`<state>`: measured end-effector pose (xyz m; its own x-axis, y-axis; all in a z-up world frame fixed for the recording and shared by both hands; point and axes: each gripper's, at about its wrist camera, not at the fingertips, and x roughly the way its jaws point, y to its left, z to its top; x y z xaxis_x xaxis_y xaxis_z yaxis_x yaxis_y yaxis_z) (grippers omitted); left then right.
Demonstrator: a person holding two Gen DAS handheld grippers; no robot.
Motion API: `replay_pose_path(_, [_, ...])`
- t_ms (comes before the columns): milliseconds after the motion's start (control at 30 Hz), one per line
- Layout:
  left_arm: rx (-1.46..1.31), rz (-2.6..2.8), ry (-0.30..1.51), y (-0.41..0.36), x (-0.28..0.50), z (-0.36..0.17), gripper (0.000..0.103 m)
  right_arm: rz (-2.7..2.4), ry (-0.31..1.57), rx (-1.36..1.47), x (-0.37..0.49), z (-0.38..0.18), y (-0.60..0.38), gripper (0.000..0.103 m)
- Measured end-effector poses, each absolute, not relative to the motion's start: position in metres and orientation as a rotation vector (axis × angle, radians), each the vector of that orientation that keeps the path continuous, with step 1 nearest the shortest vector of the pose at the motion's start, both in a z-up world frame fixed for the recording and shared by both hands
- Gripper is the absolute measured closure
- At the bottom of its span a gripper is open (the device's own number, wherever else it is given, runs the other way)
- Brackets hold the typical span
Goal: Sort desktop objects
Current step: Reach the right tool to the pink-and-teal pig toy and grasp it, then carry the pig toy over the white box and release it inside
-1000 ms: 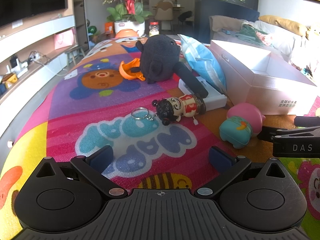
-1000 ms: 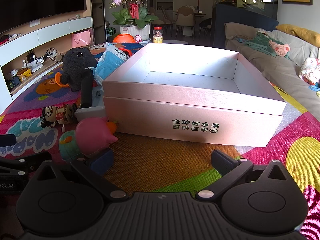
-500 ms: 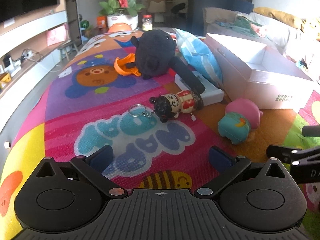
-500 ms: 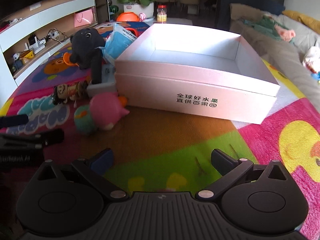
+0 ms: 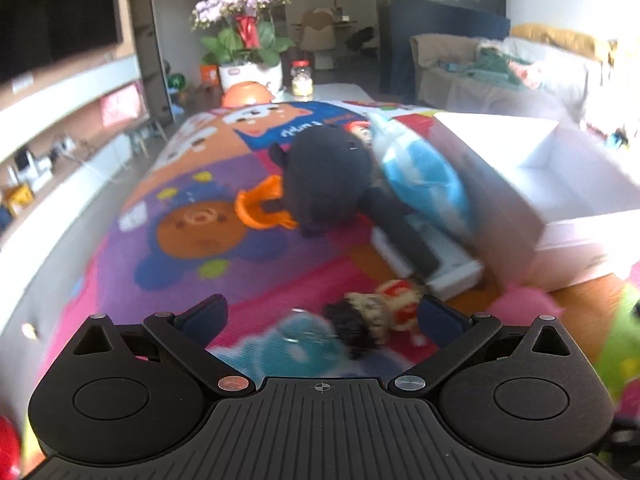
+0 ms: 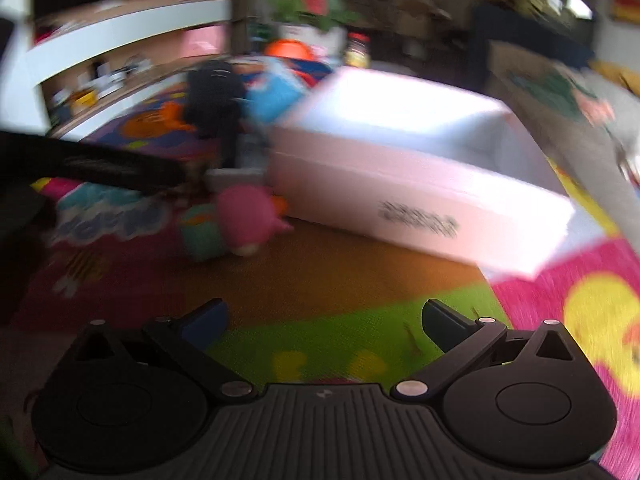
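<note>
Both tools hang spread wide and empty over a bright cartoon play mat, the pictures smeared with blur. Just ahead of the left tool, close to its right-hand finger, lies a small doll keychain, dark-haired head toward the tool's centre line and a metal ring trailing to its left. Judged by its look, it is a light, rigid moulded figure that would roll or skid if nudged; the surest hold seems to be across the red-and-cream body, not the loose ring or the rounded head. Beyond it, a black plush toy sprawls over a flat white carton, beside a blue packet — soft goods that should squash under a pinch and want a deep bite into the bulk. Ahead and to the left of the right tool, well clear of its fingers, a pink-and-teal plush rests just beside the open white box, the likely destination, which stands ahead of the right tool and shows nothing inside from here. The plush looks feather-light and forgiving; gripping its round pink middle seems safest.
</note>
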<state>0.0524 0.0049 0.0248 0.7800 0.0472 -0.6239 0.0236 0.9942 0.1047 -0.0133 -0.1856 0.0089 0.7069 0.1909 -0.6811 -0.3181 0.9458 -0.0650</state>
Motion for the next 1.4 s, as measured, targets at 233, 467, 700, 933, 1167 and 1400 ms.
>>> replay_pose_path(233, [0.178,0.179,0.65,0.043,0.044,0.024,0.0,0.419,0.67,-0.213,0.009,0.025,-0.152,0.0])
replay_pose_path(467, [0.051,-0.026,0.669,0.059,0.029,0.032,0.0,0.46,0.735,-0.216,0.035,0.009,-0.125,0.018])
replay_pose_path(700, [0.077,-0.089,0.661,0.028,0.049,0.025,0.0,0.428,0.743,-0.198,0.013,0.015,-0.152,0.037])
replay_pose_path(933, [0.154,-0.1,0.705,0.006,0.07,0.008,0.027,0.339,0.772,-0.153,-0.013,0.023,-0.198,0.037])
replay_pose_path(1167, [0.228,-0.175,0.664,-0.008,0.029,0.029,0.033,0.276,0.754,-0.114,-0.031,0.035,-0.239,0.038])
replay_pose_path(1400, [0.163,-0.378,0.5,-0.038,0.013,0.102,0.033,0.215,0.53,-0.156,-0.054,0.09,-0.269,0.038])
